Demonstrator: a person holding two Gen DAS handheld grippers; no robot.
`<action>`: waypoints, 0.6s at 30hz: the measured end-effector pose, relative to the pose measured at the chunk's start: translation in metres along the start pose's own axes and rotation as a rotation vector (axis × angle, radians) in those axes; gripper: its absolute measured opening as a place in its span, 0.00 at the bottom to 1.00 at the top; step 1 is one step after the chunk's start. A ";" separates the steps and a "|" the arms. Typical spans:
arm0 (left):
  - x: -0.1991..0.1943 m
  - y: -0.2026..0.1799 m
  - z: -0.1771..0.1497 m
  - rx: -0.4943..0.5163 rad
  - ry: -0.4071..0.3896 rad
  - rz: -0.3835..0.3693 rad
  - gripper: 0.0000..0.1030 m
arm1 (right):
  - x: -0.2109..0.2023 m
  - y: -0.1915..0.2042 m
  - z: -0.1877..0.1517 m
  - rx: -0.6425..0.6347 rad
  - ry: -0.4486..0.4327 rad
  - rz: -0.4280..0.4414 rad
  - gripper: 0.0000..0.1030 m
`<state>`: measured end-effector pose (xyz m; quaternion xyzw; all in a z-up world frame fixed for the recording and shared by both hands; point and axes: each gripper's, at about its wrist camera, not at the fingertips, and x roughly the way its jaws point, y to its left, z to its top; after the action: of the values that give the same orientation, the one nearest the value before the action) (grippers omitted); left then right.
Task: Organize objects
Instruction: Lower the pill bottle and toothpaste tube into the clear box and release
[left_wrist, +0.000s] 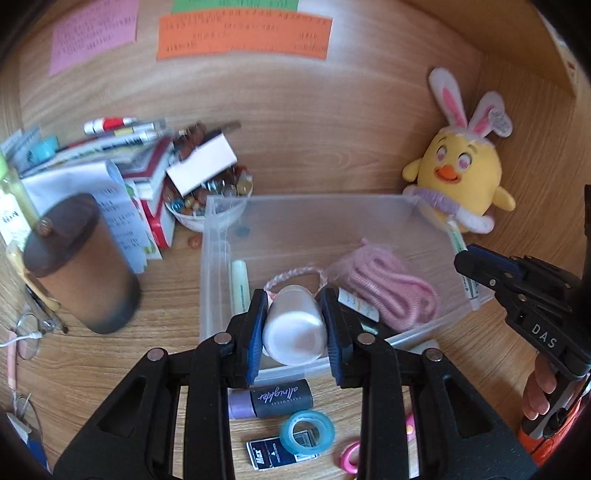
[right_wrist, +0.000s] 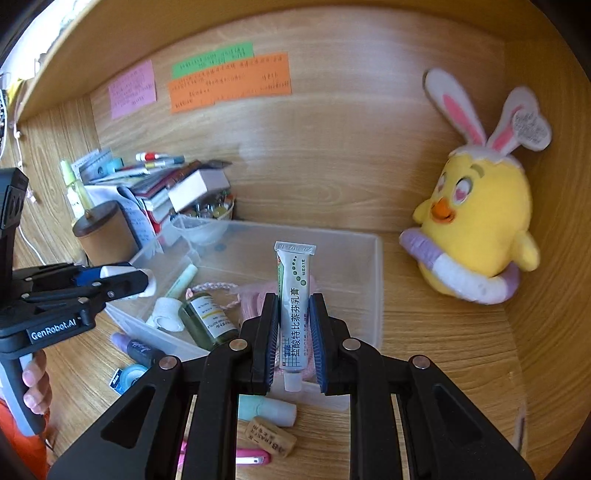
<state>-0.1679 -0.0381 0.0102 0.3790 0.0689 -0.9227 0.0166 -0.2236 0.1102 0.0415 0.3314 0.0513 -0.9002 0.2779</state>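
A clear plastic bin (left_wrist: 218, 236) (right_wrist: 373, 295) sits on the wooden desk. It holds a pink cord (left_wrist: 388, 288), a braided pink band (left_wrist: 291, 275), a pale green stick (left_wrist: 239, 288) and a green dropper bottle (right_wrist: 208, 321). My left gripper (left_wrist: 294, 314) is shut on a small white bottle (left_wrist: 293, 332) above the bin's near edge; it also shows in the right wrist view (right_wrist: 142, 280). My right gripper (right_wrist: 293, 321) is shut on a white ointment tube (right_wrist: 293, 302), upright over the bin; it also shows in the left wrist view (left_wrist: 466, 266).
In front of the bin lie a dark tube (left_wrist: 273, 398), a blue tape roll (left_wrist: 306, 432), a staple box (left_wrist: 273, 452), a mint tube (right_wrist: 266, 408) and a cork (right_wrist: 271, 435). A brown cylinder (left_wrist: 81, 266), books and a bead bowl (left_wrist: 210, 192) stand left; a chick plush (right_wrist: 476, 229) right.
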 end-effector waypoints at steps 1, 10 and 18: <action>0.003 -0.001 -0.001 0.001 0.004 0.007 0.28 | 0.005 -0.001 0.000 0.009 0.015 0.023 0.15; 0.011 0.000 -0.003 0.004 0.026 0.014 0.34 | 0.026 0.005 -0.005 -0.012 0.081 0.038 0.15; -0.013 -0.005 -0.004 0.025 -0.038 0.025 0.59 | 0.008 0.006 -0.003 -0.012 0.047 0.062 0.33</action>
<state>-0.1557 -0.0327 0.0171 0.3626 0.0524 -0.9301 0.0249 -0.2238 0.1025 0.0352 0.3520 0.0527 -0.8828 0.3066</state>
